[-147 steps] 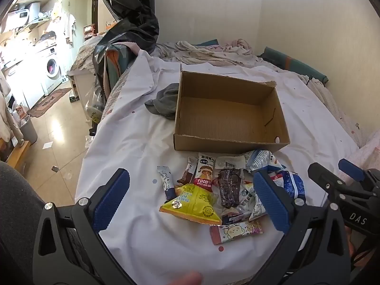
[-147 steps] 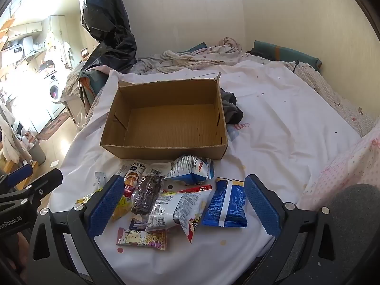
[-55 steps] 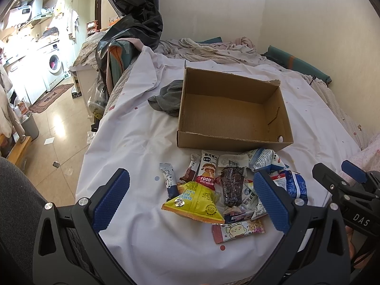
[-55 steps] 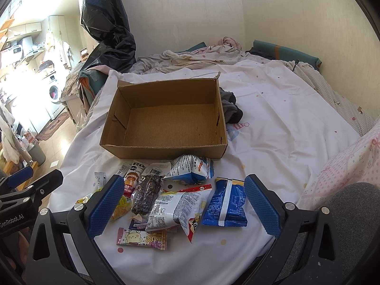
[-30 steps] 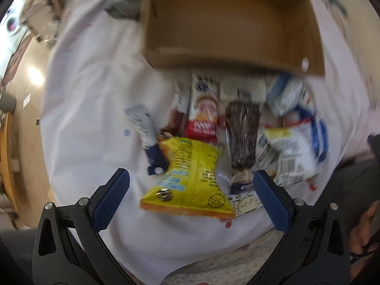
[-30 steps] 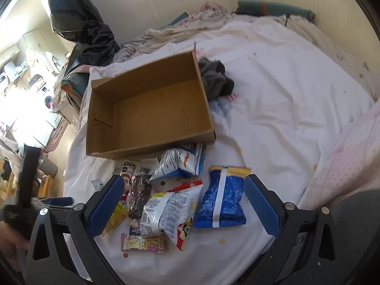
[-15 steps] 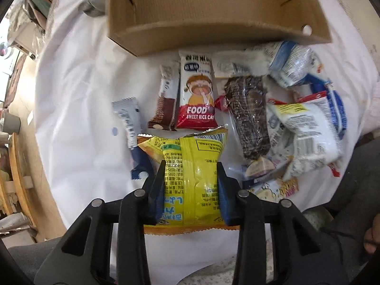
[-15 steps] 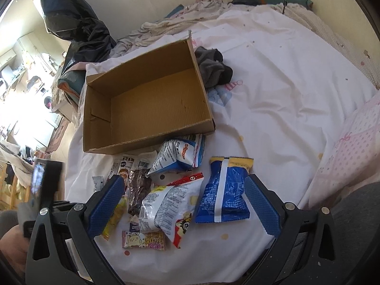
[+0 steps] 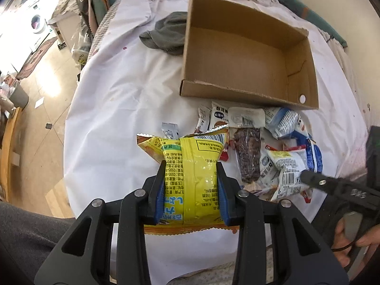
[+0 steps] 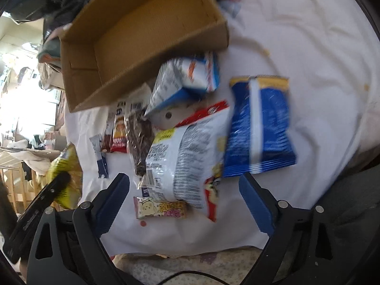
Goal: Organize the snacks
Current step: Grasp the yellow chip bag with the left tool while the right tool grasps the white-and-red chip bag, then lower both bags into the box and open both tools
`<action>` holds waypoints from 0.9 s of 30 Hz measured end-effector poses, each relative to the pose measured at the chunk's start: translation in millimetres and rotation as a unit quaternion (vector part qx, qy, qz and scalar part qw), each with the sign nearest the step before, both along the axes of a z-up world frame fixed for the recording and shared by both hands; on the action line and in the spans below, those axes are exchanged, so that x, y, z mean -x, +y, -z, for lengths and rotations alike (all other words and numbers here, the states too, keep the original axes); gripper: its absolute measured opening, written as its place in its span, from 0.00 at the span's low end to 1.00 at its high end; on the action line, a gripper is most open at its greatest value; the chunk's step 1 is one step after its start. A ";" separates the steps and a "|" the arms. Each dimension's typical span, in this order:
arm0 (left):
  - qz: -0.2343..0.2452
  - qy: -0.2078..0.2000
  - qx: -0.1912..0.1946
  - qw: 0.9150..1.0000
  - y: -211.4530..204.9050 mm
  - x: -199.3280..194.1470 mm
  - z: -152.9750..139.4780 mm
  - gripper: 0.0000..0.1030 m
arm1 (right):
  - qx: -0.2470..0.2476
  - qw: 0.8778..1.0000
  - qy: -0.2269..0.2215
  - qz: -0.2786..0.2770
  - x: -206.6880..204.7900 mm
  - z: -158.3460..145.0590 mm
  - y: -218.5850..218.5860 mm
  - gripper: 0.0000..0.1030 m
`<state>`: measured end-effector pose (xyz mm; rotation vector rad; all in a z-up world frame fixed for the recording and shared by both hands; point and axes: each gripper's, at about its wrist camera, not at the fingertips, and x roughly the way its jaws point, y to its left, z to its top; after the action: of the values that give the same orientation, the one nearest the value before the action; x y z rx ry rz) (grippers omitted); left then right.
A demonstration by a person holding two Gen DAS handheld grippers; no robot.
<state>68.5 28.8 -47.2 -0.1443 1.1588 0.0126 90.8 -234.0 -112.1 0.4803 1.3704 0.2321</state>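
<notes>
Lifted off the white sheet (image 9: 114,99) since half a second ago, the yellow snack bag (image 9: 190,180) hangs clamped in the left gripper (image 9: 191,190), short of the cardboard box (image 9: 247,57). Right gripper (image 10: 184,199) gapes over a blurred, seemingly white-and-red packet (image 10: 187,156).

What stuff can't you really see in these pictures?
- Left wrist view: the left tool covers the middle sides of the yellow snack bag, and the bag hides whatever lies under it.
- Right wrist view: motion blur smears the print on the blue bag, so its name cannot be read.
- Right wrist view: the cardboard box is cut off at the top edge, so its far end is unseen.
</notes>
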 end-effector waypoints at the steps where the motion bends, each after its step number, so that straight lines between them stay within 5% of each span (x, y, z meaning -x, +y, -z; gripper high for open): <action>1: -0.001 -0.002 0.000 1.000 -0.5 0.4 0.0 0.31 | 0.004 1.000 0.005 -0.001 -1.9 2.9 4.4 0.92; 4: -0.003 -0.006 0.001 1.000 0.2 -1.3 0.8 0.31 | 0.018 1.000 0.014 0.001 -9.6 9.6 13.1 0.88; 12: -0.018 -0.008 0.010 1.000 5.5 -3.4 1.7 0.31 | 0.011 1.000 0.007 -0.012 -10.9 16.3 19.8 0.51; 19: -0.027 -0.022 0.024 0.999 8.9 -8.1 -11.4 0.31 | -0.083 0.996 -0.027 -0.026 6.9 -17.1 2.4 0.45; 27: -0.020 -0.049 0.020 0.998 3.9 -41.8 -37.3 0.31 | -0.120 0.984 -0.122 -0.048 -11.9 -75.8 -13.7 0.45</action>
<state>110.3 32.7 -9.9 -0.2021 1.0579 0.0178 102.7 -247.7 -36.3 0.5659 1.1319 0.5227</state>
